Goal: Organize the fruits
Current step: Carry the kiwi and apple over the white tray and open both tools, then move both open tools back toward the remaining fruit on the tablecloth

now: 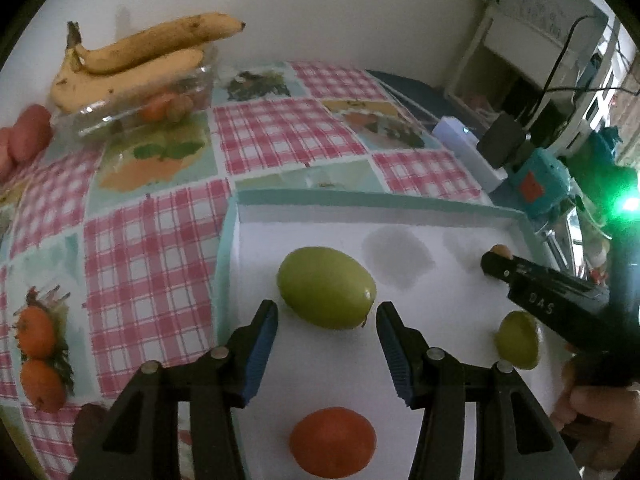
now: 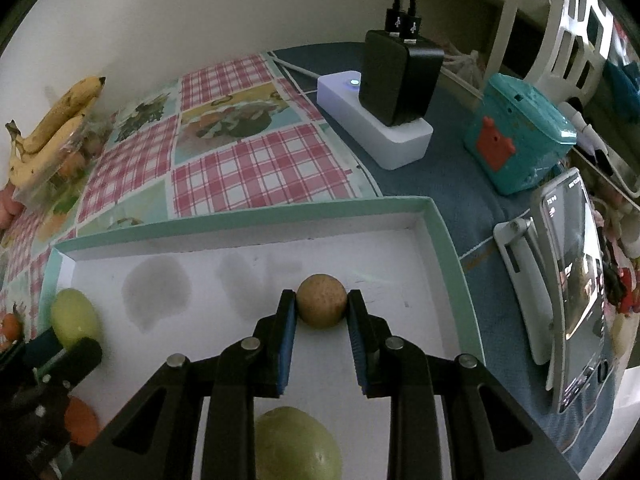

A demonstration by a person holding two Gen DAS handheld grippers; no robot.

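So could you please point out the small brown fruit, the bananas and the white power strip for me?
small brown fruit (image 2: 321, 305): right wrist view, middle of its front face.
bananas (image 1: 148, 54): left wrist view, mid-length of the bunch.
white power strip (image 2: 376, 136): right wrist view, its front side wall.

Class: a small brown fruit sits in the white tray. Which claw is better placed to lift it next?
The right claw: its fingers already press both sides of the brown fruit. The left claw stands open by a green fruit.
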